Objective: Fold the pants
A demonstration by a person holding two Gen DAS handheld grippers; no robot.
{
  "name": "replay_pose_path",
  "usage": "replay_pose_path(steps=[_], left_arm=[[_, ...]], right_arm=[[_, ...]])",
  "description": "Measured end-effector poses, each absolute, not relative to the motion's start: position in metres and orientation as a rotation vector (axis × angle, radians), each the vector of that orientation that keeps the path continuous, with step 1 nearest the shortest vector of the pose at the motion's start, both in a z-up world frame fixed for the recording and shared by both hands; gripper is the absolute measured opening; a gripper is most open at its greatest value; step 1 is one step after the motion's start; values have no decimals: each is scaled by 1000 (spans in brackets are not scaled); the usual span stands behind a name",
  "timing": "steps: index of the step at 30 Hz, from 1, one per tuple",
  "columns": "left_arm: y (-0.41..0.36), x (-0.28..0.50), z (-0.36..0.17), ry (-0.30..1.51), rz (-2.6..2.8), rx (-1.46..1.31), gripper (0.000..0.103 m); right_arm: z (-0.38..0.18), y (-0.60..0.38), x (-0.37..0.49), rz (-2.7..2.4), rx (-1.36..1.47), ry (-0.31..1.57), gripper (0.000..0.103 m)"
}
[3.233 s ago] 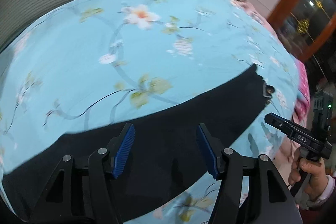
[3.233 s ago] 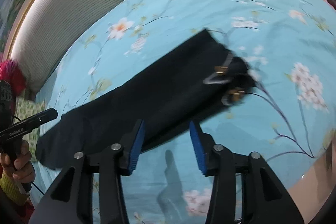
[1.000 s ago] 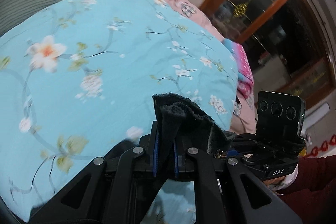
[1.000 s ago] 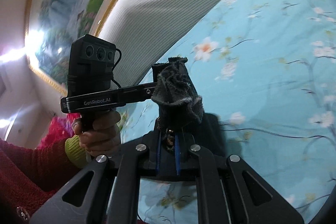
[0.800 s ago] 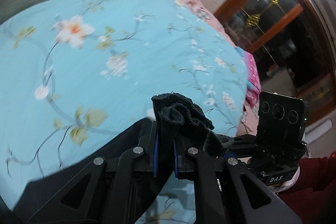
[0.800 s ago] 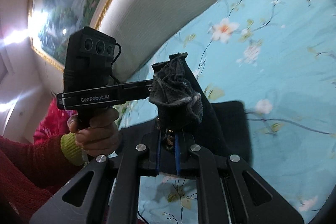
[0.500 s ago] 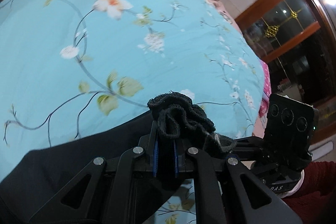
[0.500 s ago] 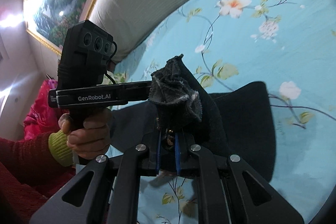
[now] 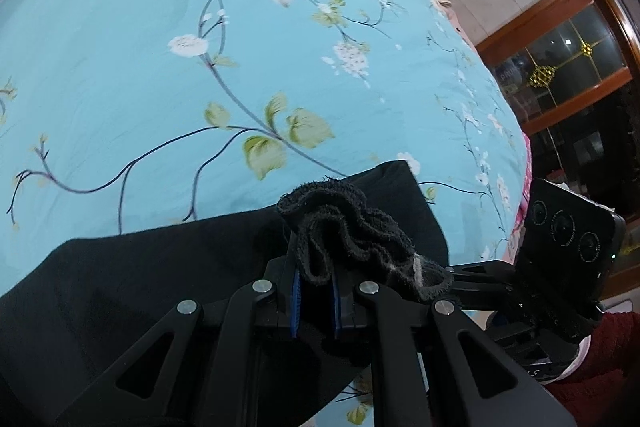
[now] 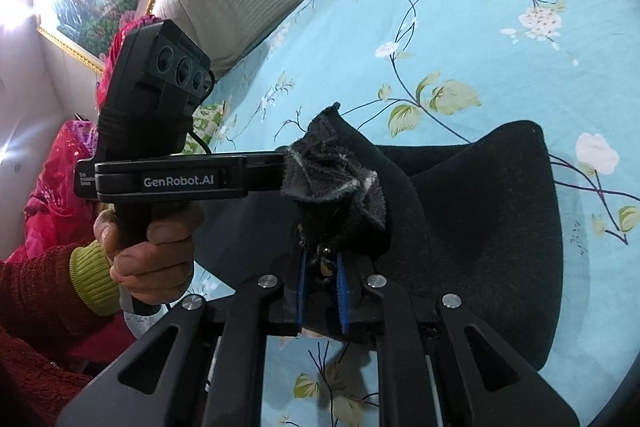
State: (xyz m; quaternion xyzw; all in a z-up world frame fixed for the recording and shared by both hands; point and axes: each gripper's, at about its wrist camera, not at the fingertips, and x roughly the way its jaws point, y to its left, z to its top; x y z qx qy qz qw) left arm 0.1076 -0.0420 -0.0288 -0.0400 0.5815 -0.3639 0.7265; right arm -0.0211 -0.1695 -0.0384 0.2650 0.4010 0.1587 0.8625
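left tool (image 9: pixel 315 291) and right tool (image 10: pixel 321 287) both clamped on a bunched edge of the black pants (image 9: pixel 140 279), side by side above the floral bed (image 9: pixel 120 47).

White lettering reading "GenRobot.AI" stands on the side of the black handheld left claw (image 10: pixel 280 169), seen in the right wrist view along its horizontal bar. Just left of that name sits a few lines of tiny white print, too small to read. In the left wrist view no lettering can be read.
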Motion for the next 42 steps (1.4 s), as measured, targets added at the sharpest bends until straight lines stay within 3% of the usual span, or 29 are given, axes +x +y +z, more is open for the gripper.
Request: replay_pose_path(steps=[7,9,14,20,34,42], left_arm=[[-21,103,-40,1307,-732,-137,11],[-16,99,-40,1309,-716,-146,11],[5,87,-40,1309,-667,-203,11],[36,76,-34,1284,-602,-270,11],[123,30,-18,1213,-370,-479,37],[171,-2,-21,1194,-240,-574,40]], right_arm=[[-46,-159,-16,362,531,890,21],[-46,-156,-15,379,531,901,32],[-45,-138,-15,415,478,928,45],[-43,-122,-14,476,461,957,45],[-2,-96,6,567,396,907,45],[1,-67,35,624,319,956,46]])
